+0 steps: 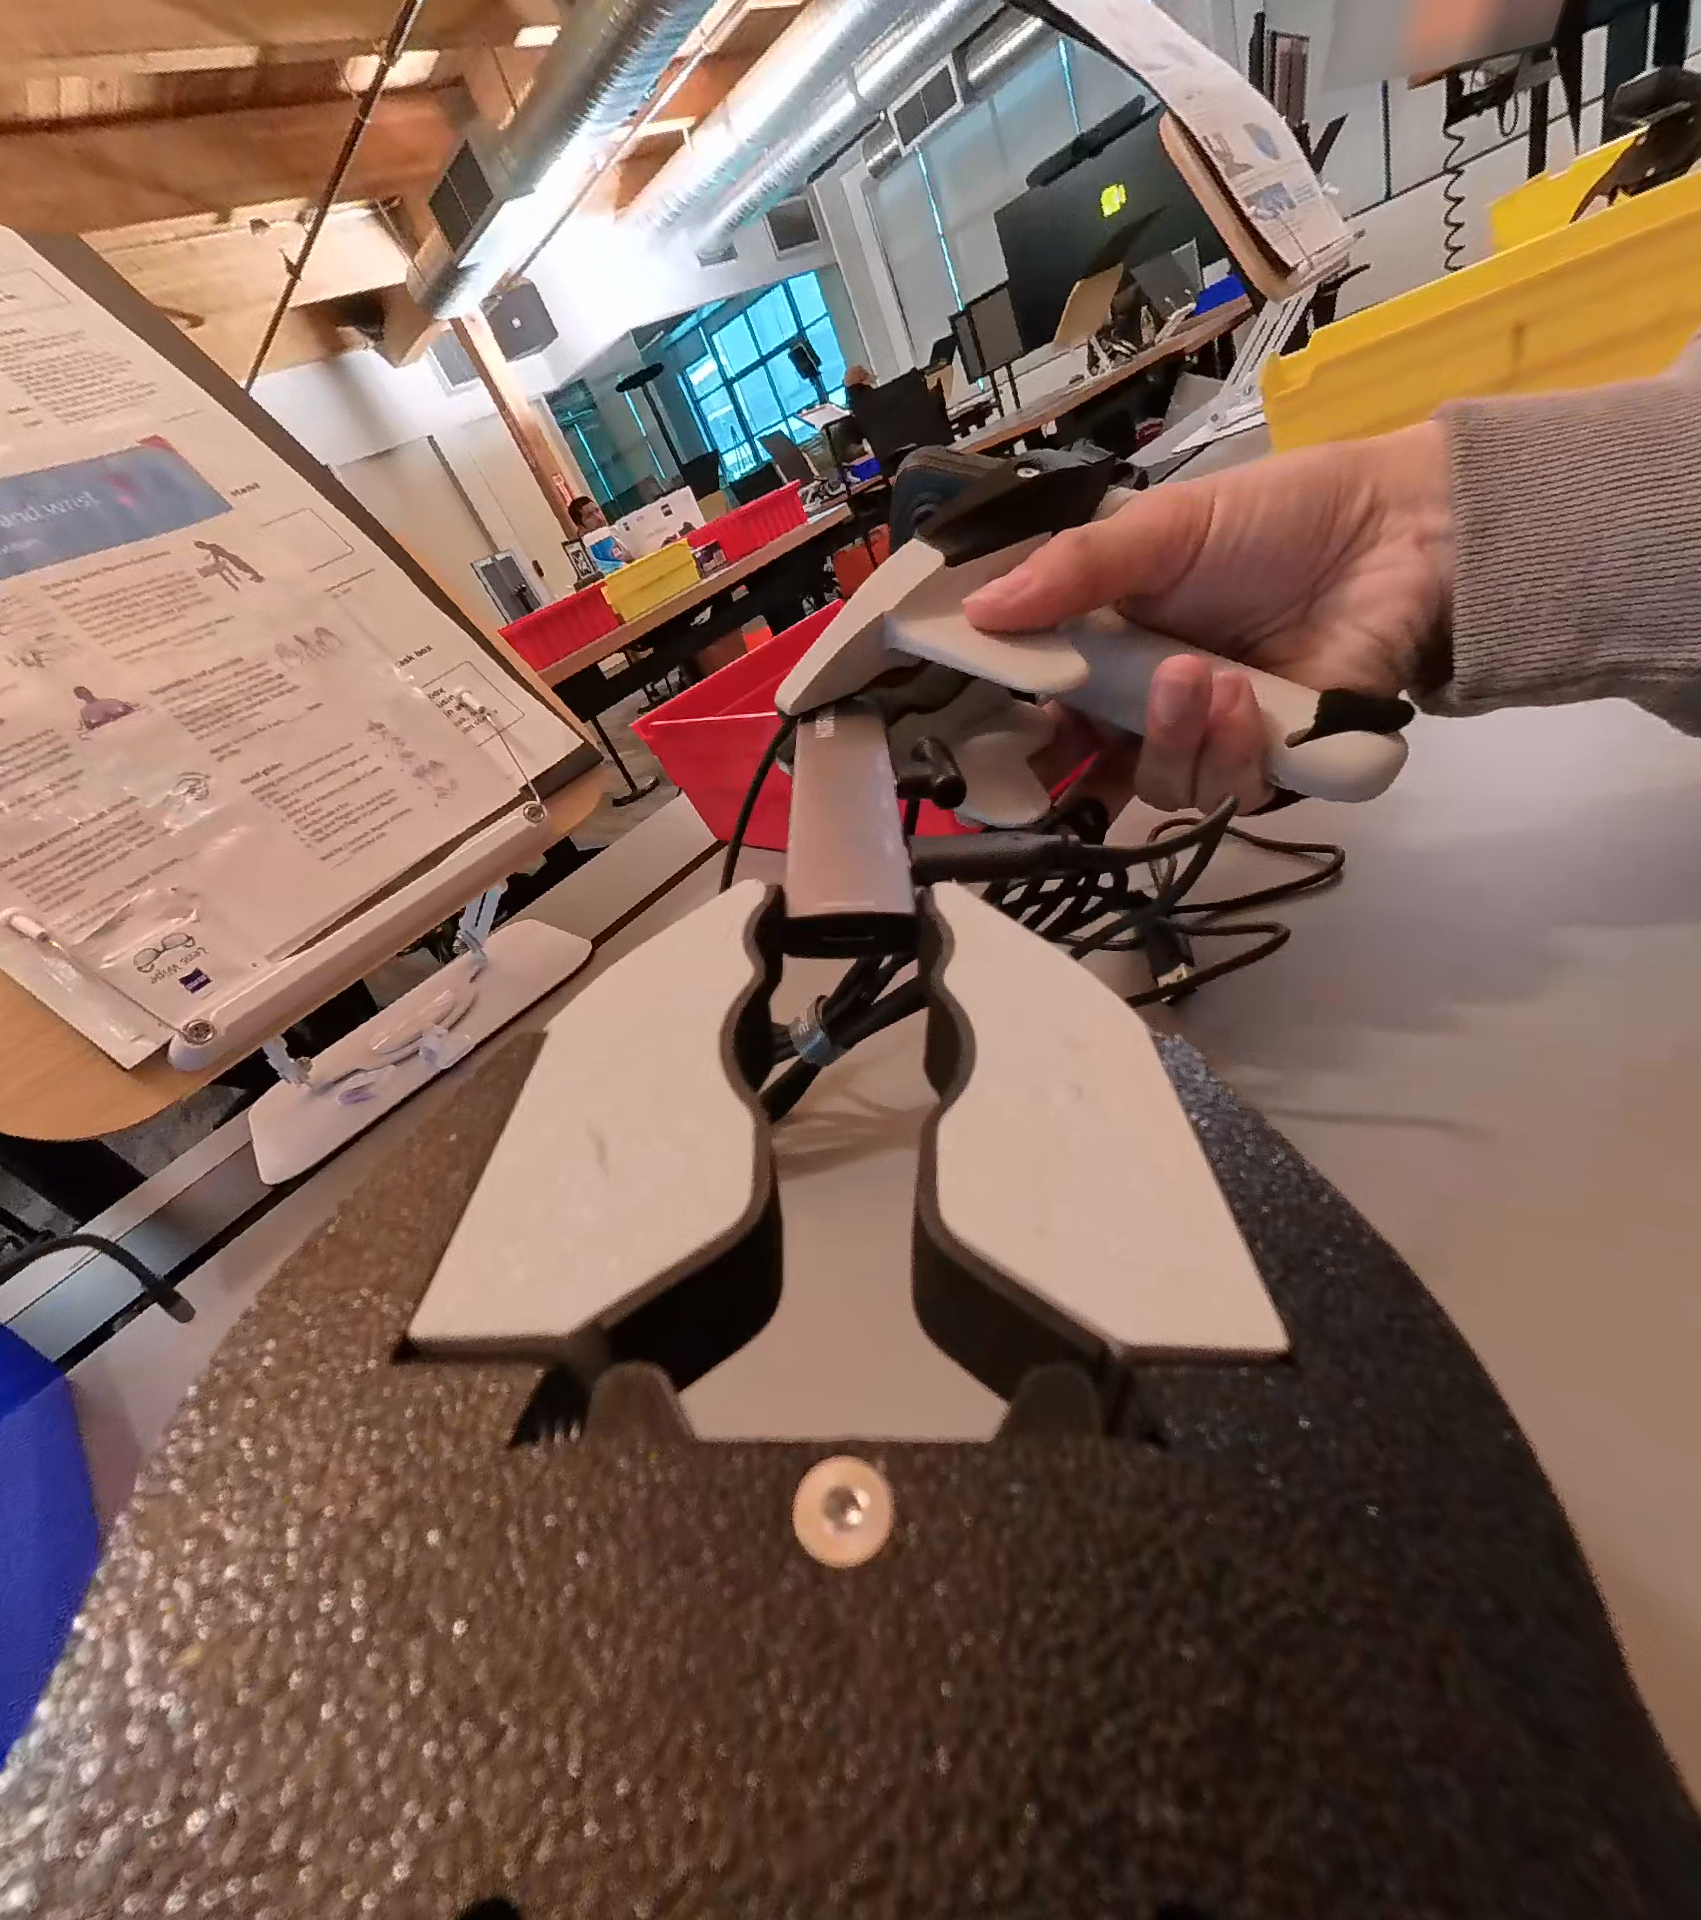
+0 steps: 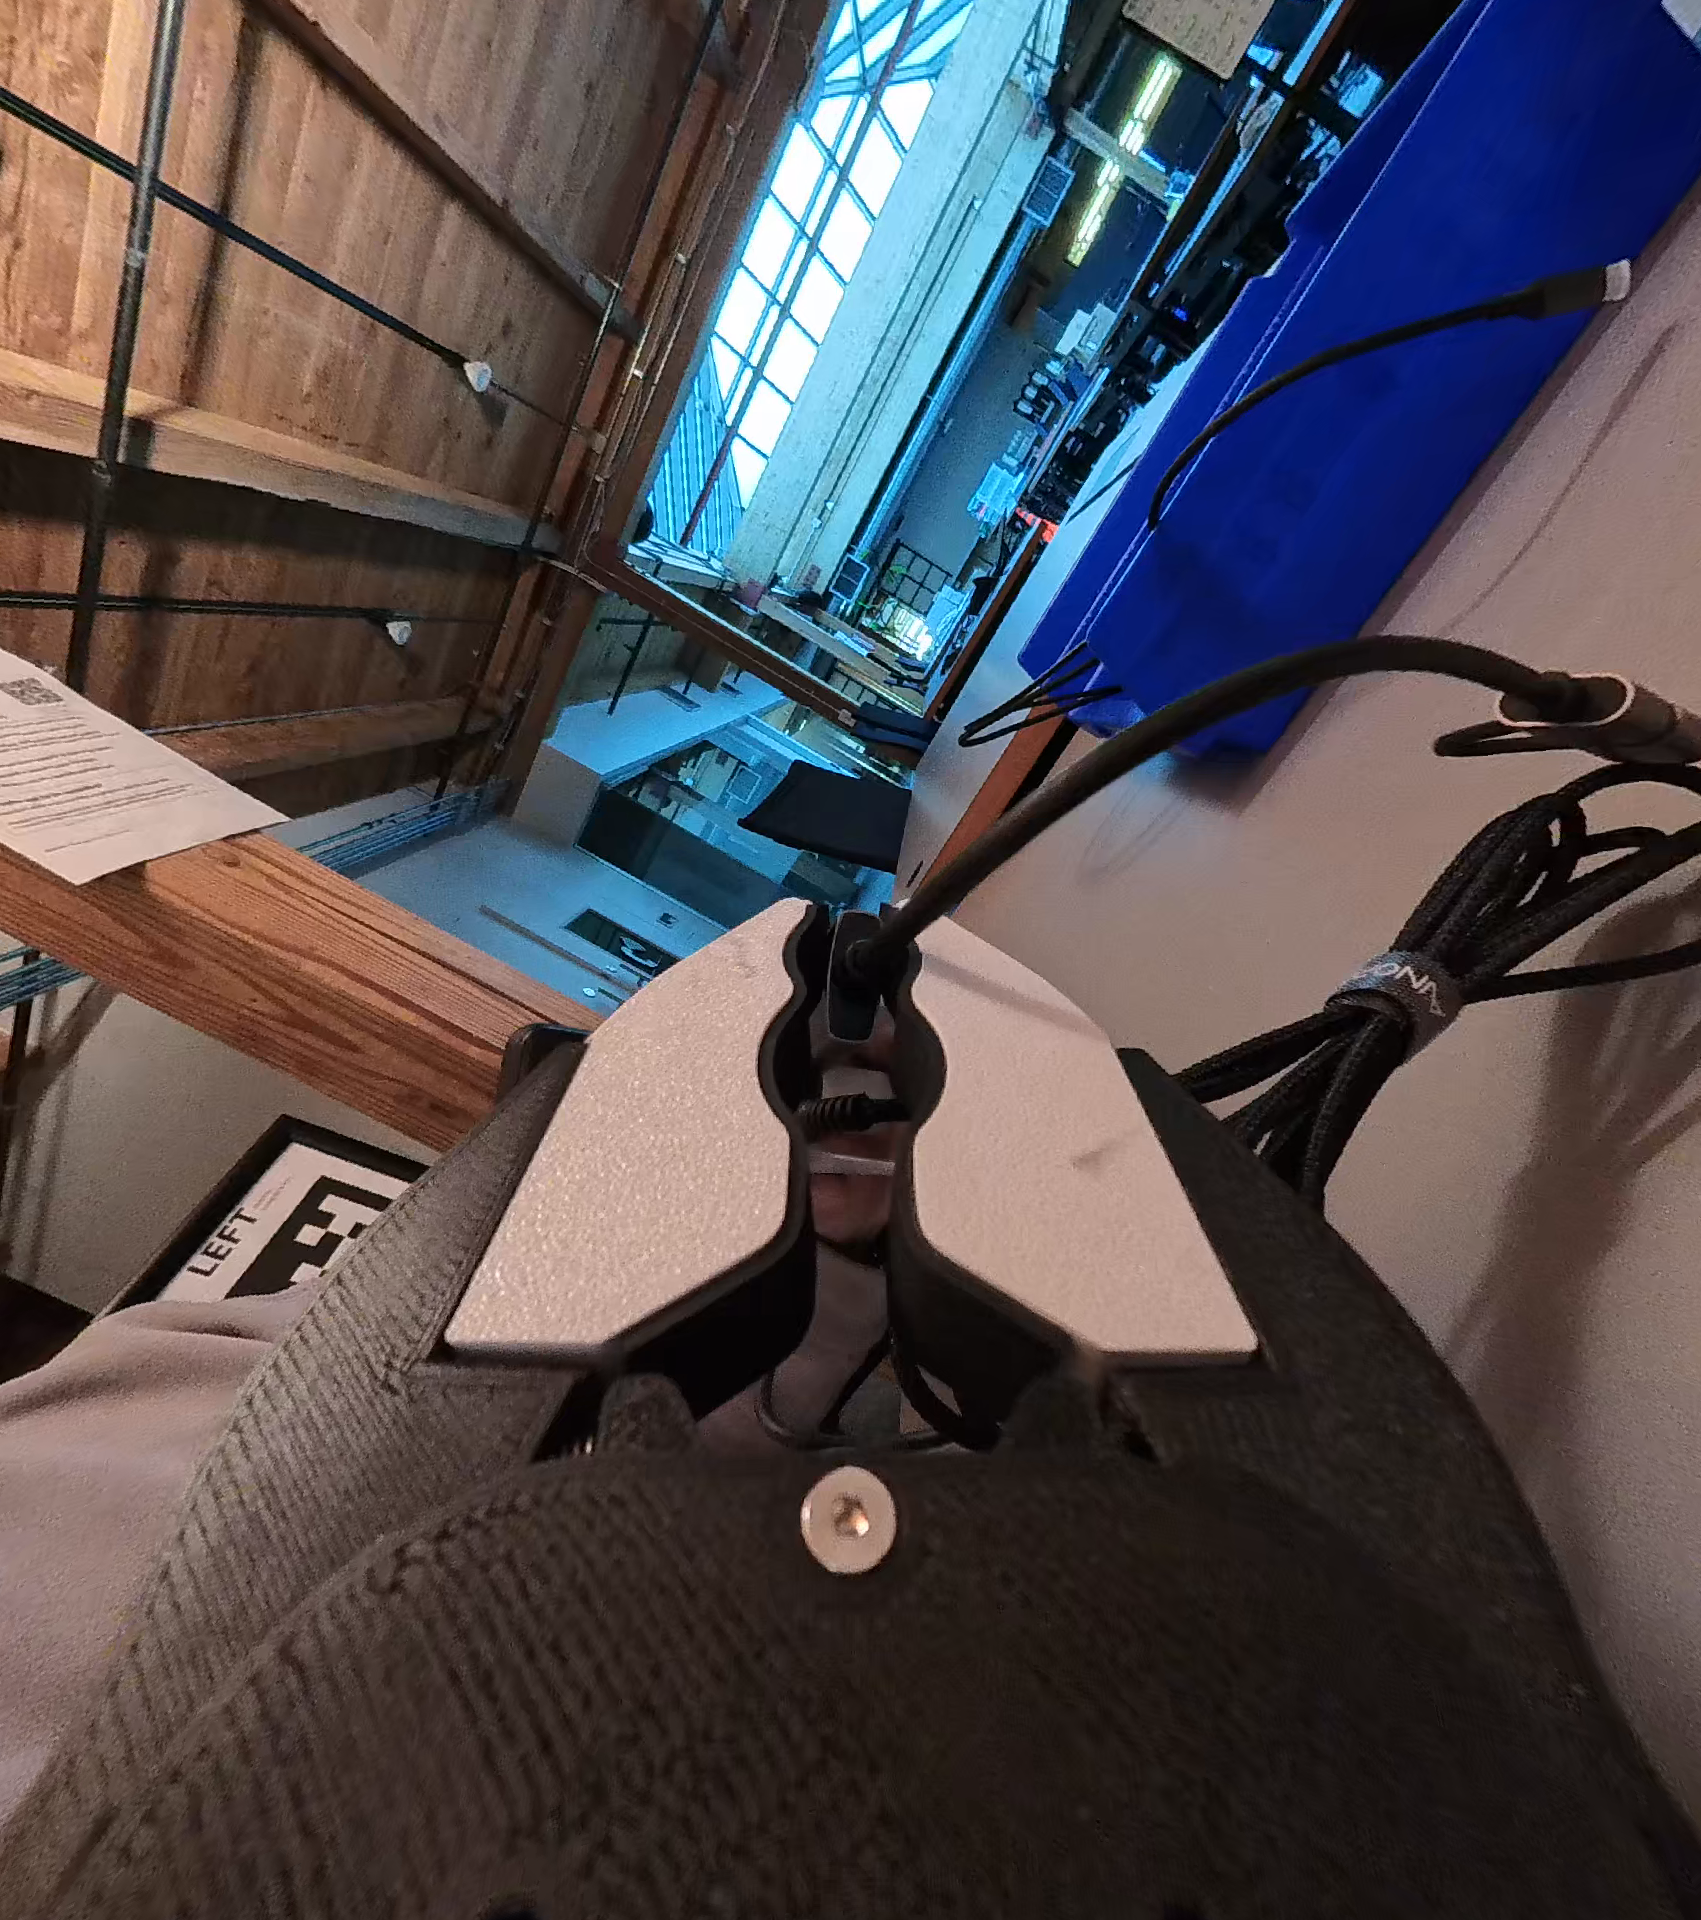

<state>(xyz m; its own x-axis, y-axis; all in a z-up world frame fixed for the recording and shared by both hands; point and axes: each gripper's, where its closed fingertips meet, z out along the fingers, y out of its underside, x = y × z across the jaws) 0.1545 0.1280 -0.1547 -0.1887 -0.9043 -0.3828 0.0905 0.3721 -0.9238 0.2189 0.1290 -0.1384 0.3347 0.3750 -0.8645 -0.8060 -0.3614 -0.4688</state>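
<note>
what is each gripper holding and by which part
Left gripper pinches the near end of a slim metallic bar; right gripper clamps a black cable plug.

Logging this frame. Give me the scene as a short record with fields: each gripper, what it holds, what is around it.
left gripper: shut on the near end of a slim brown bar
right gripper: shut on a black cable plug
hand: holds the right gripper at the bar's far end
table: grey, bears a bundle of black cables
left side: document stand
bins: red bin, yellow bin, blue bin
</note>
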